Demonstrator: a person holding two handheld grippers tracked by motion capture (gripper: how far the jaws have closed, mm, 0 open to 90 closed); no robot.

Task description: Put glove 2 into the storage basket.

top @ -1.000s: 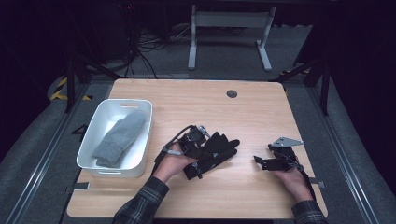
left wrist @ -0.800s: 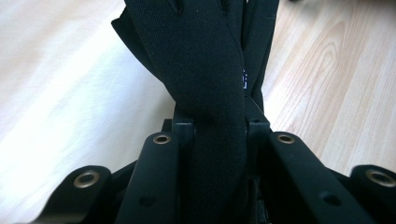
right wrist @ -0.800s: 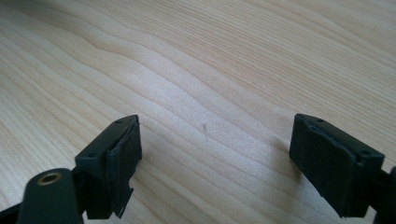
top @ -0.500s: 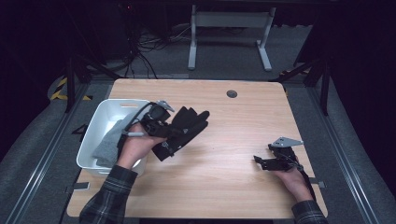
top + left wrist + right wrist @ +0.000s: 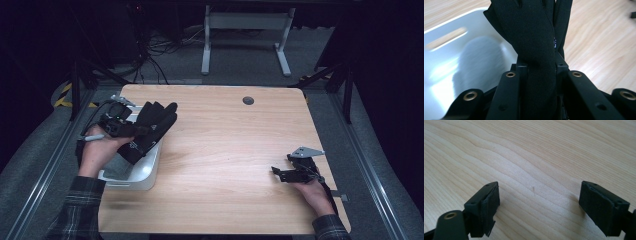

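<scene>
Dark floor and black cables surround the pale wooden desk [image 5: 225, 145] we see from the high view, with a grey metal stand [image 5: 245, 30] at the upper middle of the frame.

Our left claw [image 5: 131, 131], at the left of the high view, is clamped on a black glove [image 5: 150, 131]. In the left claw view the jaws press in on the glove's cuff [image 5: 540, 85] from both sides at the bottom middle of the frame, and the glove rises from them to the top edge, its fingers running out of the frame. From above, the glove's fingers point to the upper right, and the glove hangs over the right rim of a white bin [image 5: 145, 172] at the desk's left edge. Our left hand [image 5: 97, 150] covers much of that bin. In the left claw view the bin's white wall [image 5: 446, 45] sits at the left, blurred, with a grey blurred mass [image 5: 477, 65] inside it; we cannot tell what it is.

Our right claw [image 5: 276, 173] rests low at the lower right of the high view, well apart from the glove, held by our right hand [image 5: 312, 192]. In the right claw view its jaws stand wide apart at the bottom corners, with bare wood grain [image 5: 534, 170] between them.
</scene>
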